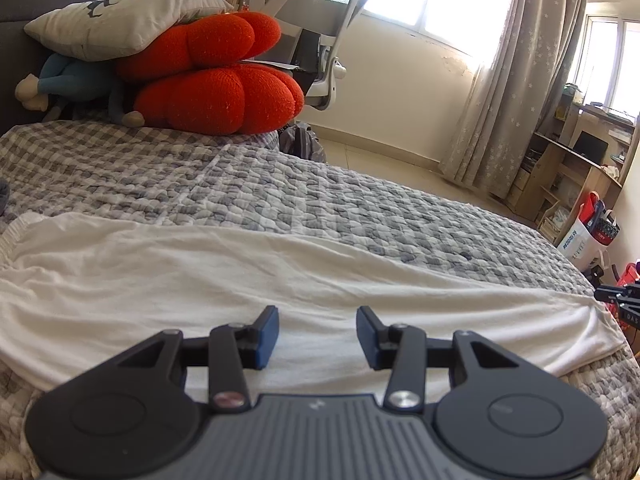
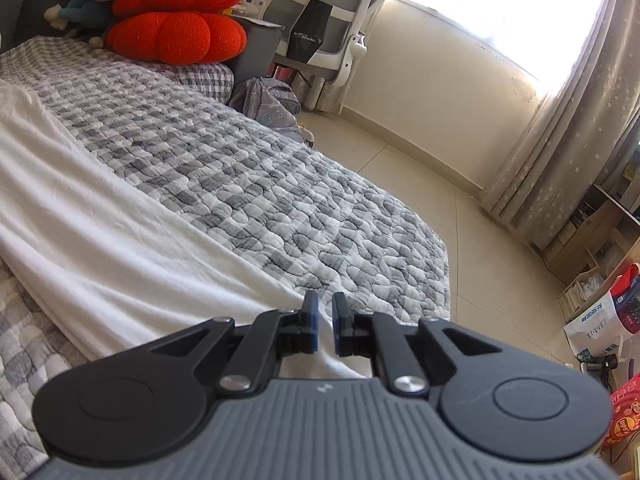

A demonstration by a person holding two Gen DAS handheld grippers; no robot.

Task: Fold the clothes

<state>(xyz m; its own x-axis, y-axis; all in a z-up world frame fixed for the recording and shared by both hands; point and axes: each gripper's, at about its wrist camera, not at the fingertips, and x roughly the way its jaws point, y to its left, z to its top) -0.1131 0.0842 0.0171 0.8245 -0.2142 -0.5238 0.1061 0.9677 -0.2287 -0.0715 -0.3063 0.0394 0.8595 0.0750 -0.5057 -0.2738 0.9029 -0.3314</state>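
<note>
Across the near half of the bed (image 1: 360, 216) lies the white garment (image 1: 200, 280), spread flat in a long band that runs from the left edge of the left wrist view to a folded corner at the right. The left tool (image 1: 317, 336) hovers directly over the middle of this band, jaws standing at a moderate gap with nothing between the blue pads (image 1: 269, 338); only cloth shows beneath them. The right tool (image 2: 323, 326) sits at the garment's (image 2: 100, 216) right-hand end, jaws narrow with a slim gap, and a strip of white cloth shows in that gap and below it; whether the pads press on the cloth cannot be determined. The garment is a soft, matte knit with shallow wrinkles and a stitched hem at its far left. The bed cover (image 2: 280, 208) is a quilted grey-and-white check with a puckered, pebbled surface. At the head of the bed, two red lobed cushions (image 1: 216, 72) of fuzzy knit are stacked under a flat grey pillow (image 1: 116, 24).
</note>
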